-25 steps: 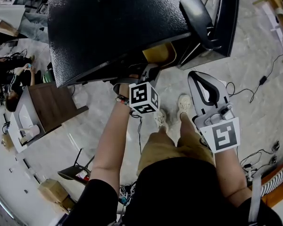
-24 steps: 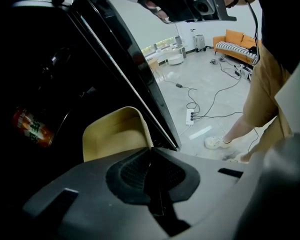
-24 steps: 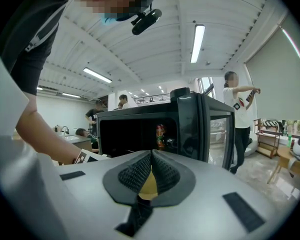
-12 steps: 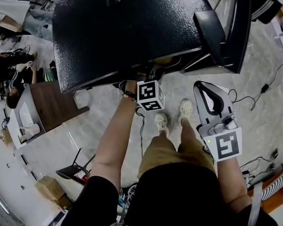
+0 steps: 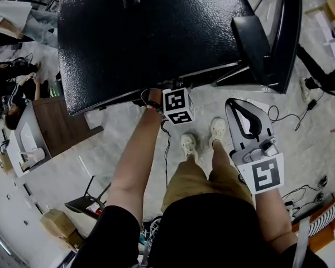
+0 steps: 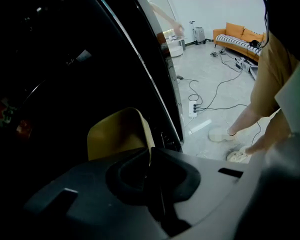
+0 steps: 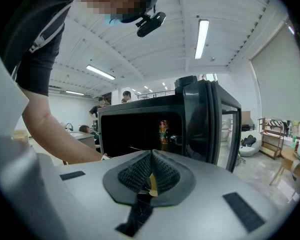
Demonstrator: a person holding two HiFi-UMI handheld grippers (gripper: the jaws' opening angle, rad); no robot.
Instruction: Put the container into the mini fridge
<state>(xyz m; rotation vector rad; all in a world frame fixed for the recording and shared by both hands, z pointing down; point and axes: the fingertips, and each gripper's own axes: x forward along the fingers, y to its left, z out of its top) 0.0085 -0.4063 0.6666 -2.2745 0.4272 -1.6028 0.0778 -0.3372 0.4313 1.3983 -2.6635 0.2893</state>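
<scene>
The pale marbled floor (image 5: 128,144) filled the room, with cables trailing across it. On it stood the black mini fridge (image 5: 151,32), seen from above by its pebbled top. Its door (image 5: 271,38) was swung open at the fridge's right front corner. The person (image 5: 212,228) stood just in front of the open fridge in a dark shirt and tan shorts, with pale shoes (image 5: 188,145) planted on the floor.

The left arm reached under the front edge of the fridge top, and in the head view only the marker cube of its tool showed. The left tool (image 6: 150,154) sat in the dark interior just inside the front opening. Its jaws were clamped on the thin rim of the yellow container (image 6: 119,134), which rose upright beyond them. Whether the container rested on a shelf could not be told in the darkness.

The right tool (image 7: 151,154) was held clear of the fridge, in front of the open door and aimed toward the opening. Its jaws were pressed together, and a tiny yellowish fleck showed where they met.

A small drink can (image 7: 163,132) stood upright inside the fridge near the door's hinge side.
</scene>
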